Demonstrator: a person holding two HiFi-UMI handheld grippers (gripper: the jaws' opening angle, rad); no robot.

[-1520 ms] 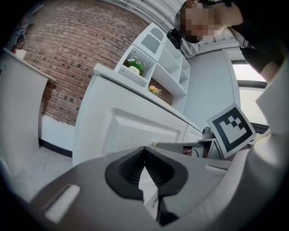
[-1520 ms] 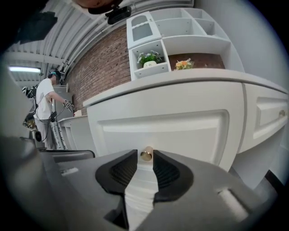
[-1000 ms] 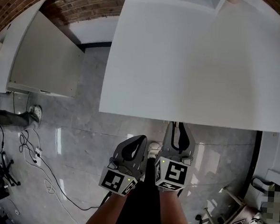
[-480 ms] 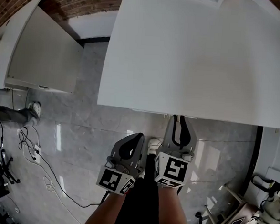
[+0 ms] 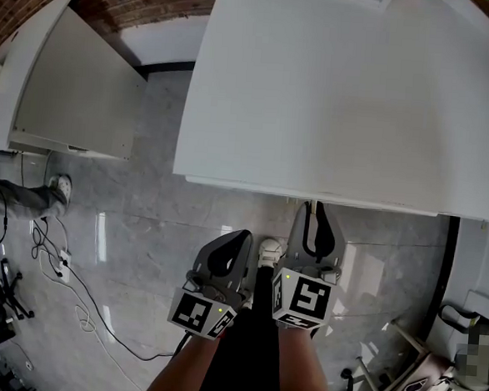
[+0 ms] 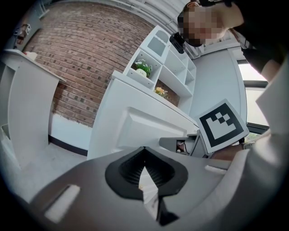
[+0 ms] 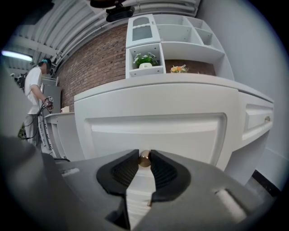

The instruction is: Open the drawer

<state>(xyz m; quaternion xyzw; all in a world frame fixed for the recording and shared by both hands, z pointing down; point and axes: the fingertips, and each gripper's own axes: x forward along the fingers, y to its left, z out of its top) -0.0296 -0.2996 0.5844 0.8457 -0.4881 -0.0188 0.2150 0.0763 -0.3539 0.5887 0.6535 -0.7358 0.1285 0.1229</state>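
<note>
Now the right gripper (image 7: 144,155) has just been closing its jaws onto the gold knob (image 7: 144,159), the left gripper (image 6: 144,151) is pinched together with nothing in it, and the drawer (image 7: 158,131) looks not pulled out yet.

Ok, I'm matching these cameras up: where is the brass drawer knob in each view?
Head view: not visible, hidden beneath the countertop overhang.
Left gripper view: cannot make it out.
Right gripper view: knob low centre, clamped between the right gripper's jaws, which have just been closing.
Shared landmark: the white countertop.
</note>
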